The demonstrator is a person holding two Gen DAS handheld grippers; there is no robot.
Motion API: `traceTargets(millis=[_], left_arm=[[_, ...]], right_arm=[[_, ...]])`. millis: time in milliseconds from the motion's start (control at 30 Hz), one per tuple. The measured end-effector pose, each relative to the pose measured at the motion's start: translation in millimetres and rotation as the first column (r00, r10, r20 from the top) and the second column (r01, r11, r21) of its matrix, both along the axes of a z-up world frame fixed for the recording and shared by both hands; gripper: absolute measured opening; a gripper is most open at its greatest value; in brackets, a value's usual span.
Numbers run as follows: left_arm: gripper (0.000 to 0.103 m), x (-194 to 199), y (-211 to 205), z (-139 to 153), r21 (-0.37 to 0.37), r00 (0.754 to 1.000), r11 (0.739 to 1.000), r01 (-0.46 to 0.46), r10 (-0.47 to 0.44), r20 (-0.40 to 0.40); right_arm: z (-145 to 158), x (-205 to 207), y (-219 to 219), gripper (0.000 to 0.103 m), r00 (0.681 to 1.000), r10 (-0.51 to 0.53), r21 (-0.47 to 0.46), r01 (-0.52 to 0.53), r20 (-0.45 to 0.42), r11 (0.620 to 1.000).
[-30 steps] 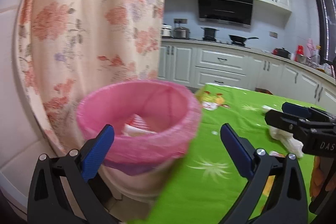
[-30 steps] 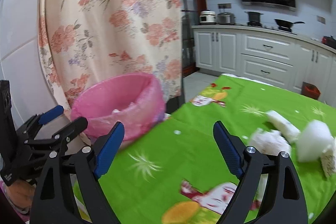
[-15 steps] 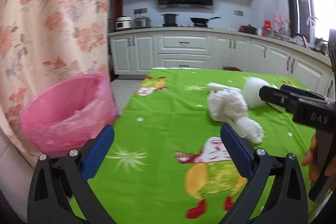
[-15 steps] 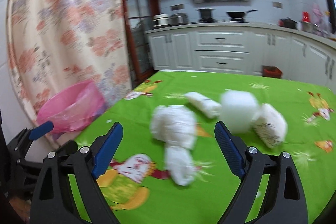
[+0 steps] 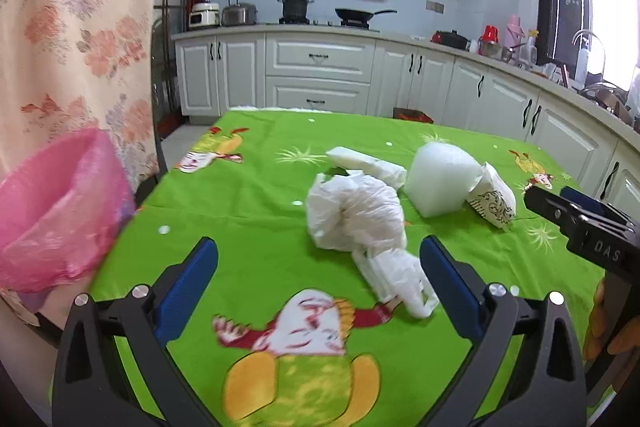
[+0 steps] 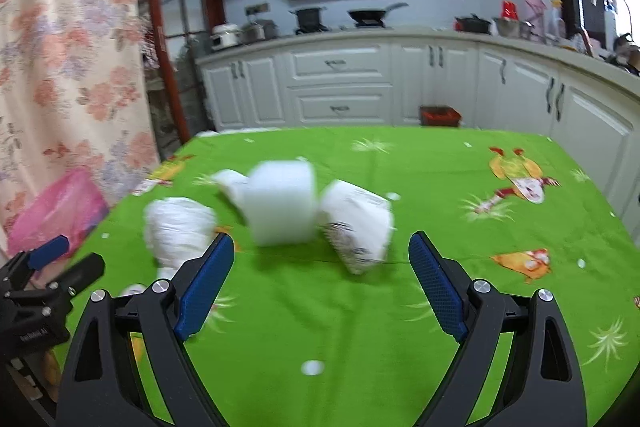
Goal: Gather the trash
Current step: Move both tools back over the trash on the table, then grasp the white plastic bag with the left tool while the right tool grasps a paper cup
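Note:
White trash lies on the green tablecloth (image 5: pixel 256 227): a crumpled plastic bag (image 5: pixel 356 215), a foam block (image 5: pixel 438 179), a patterned paper carton (image 5: pixel 490 201) and a flat wrapper (image 5: pixel 366 165). My left gripper (image 5: pixel 318 287) is open and empty, just short of the bag. My right gripper (image 6: pixel 320 283) is open and empty, in front of the foam block (image 6: pixel 282 207) and carton (image 6: pixel 356 223). The pink-lined bin (image 5: pixel 56 211) stands at the table's left edge; it also shows in the right wrist view (image 6: pixel 56 211).
A floral curtain (image 5: pixel 76 39) hangs behind the bin. White kitchen cabinets (image 5: pixel 320 71) and a counter with pots run along the back and right. The right gripper shows at the right of the left wrist view (image 5: pixel 580 223).
Both grippers have swung right, away from the pink bin and toward the white trash on the table. Both stayed open and empty.

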State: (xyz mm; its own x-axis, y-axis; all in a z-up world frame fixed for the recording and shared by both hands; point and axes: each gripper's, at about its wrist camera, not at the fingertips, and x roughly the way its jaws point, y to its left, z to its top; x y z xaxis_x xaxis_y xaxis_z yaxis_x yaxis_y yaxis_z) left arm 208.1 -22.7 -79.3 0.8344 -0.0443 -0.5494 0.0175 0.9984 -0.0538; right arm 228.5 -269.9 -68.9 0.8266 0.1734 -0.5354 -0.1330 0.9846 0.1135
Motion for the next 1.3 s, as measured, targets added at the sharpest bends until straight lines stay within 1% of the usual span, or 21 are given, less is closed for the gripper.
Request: traceTargets(millis=[133, 233, 433, 600, 700, 733, 767, 800, 833, 867, 900, 967, 1067, 1167, 1300], left_arm=[[0.098, 26, -10, -10, -0.016, 0.998, 1.000, -0.007, 0.006, -0.059], [0.098, 45, -14, -18, -0.024, 0.995, 0.999, -0.029, 0.027, -0.095], [0.098, 69, -25, -24, -0.008, 0.993, 0.999, -0.047, 0.046, -0.104], [0.098, 88, -36, -27, -0.001, 0.990, 0.999, -0.051, 0.050, -0.132], [0.097, 100, -38, -31, -0.016, 0.985, 0.998, -0.062, 0.058, -0.163], [0.095, 104, -38, -32, -0.019, 0.983, 0.998, -0.064, 0.060, -0.174], [0.089, 107, -39, -34, -0.025, 0.981, 0.998, -0.061, 0.055, -0.187], [0.085, 109, -40, -36, -0.027, 0.979, 0.998, -0.058, 0.051, -0.199], [0.077, 110, -42, -38, -0.027, 0.976, 0.998, -0.055, 0.048, -0.211], [0.064, 111, -42, -40, -0.031, 0.974, 0.998, -0.050, 0.042, -0.221], [0.060, 112, -42, -41, -0.044, 0.973, 0.998, -0.037, 0.026, -0.230], [0.055, 109, -40, -41, -0.057, 0.975, 0.998, -0.032, 0.019, -0.221], [0.048, 102, -37, -38, -0.070, 0.980, 0.997, -0.014, 0.000, -0.198], [0.046, 91, -36, -36, -0.077, 0.985, 0.997, -0.004, -0.009, -0.172], [0.046, 72, -35, -31, -0.090, 0.991, 0.996, 0.013, -0.025, -0.133]], right_arm=[[-10, 19, -14, 0.084, 0.998, -0.024, -0.017, 0.023, -0.055, 1.000], [-16, 36, -18, 0.084, 0.995, -0.019, -0.031, 0.016, -0.094, 0.999], [-30, 59, -11, 0.084, 0.990, -0.010, -0.091, -0.003, -0.144, 0.996], [-37, 73, -8, 0.084, 0.982, -0.002, -0.091, -0.015, -0.186, 0.996], [-37, 82, -6, 0.084, 0.979, -0.003, -0.093, -0.016, -0.202, 0.996], [-38, 84, -5, 0.084, 0.977, -0.001, -0.096, -0.020, -0.211, 0.995], [-40, 88, -4, 0.084, 0.974, 0.004, -0.096, -0.027, -0.226, 0.995], [-41, 90, -4, 0.081, 0.972, 0.006, -0.097, -0.029, -0.237, 0.995], [-42, 92, -3, 0.078, 0.970, 0.009, -0.095, -0.034, -0.244, 0.995], [-43, 93, -3, 0.067, 0.968, 0.015, -0.092, -0.039, -0.250, 0.995], [-43, 93, -3, 0.056, 0.967, 0.019, -0.089, -0.043, -0.255, 0.995], [-43, 92, -4, 0.048, 0.968, 0.023, -0.076, -0.043, -0.249, 0.996], [-40, 85, -8, 0.047, 0.972, 0.027, -0.048, -0.039, -0.234, 0.998], [-37, 73, -12, 0.046, 0.978, 0.020, -0.042, -0.030, -0.210, 0.999], [-35, 51, -21, 0.046, 0.983, 0.012, -0.004, -0.013, -0.186, 1.000]])
